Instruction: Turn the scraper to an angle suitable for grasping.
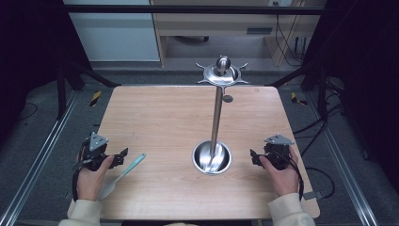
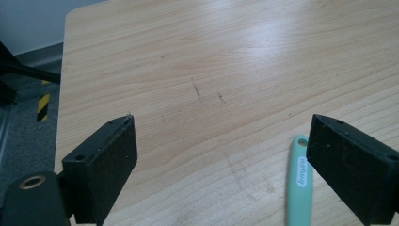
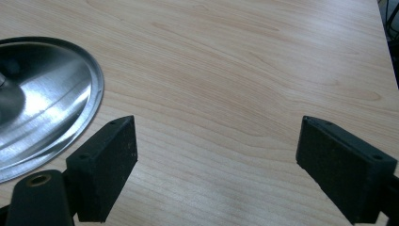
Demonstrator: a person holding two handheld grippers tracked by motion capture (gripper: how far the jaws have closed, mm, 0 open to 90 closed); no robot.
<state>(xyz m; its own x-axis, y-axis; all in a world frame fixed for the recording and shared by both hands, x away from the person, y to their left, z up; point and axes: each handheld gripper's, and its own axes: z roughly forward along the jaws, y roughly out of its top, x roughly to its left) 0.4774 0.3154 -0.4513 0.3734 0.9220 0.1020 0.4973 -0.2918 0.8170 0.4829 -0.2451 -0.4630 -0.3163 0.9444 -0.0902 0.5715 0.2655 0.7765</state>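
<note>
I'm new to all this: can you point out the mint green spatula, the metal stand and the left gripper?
mint green spatula (image 1: 133, 164), high view, on its handle.
metal stand (image 1: 216, 117), high view, on its upright pole.
left gripper (image 1: 123, 156), high view, between its open jaw tips.

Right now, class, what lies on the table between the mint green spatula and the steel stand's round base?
Nothing: in the high view, bare wooden table stretches from the mint green spatula to the stand's round base.
</note>
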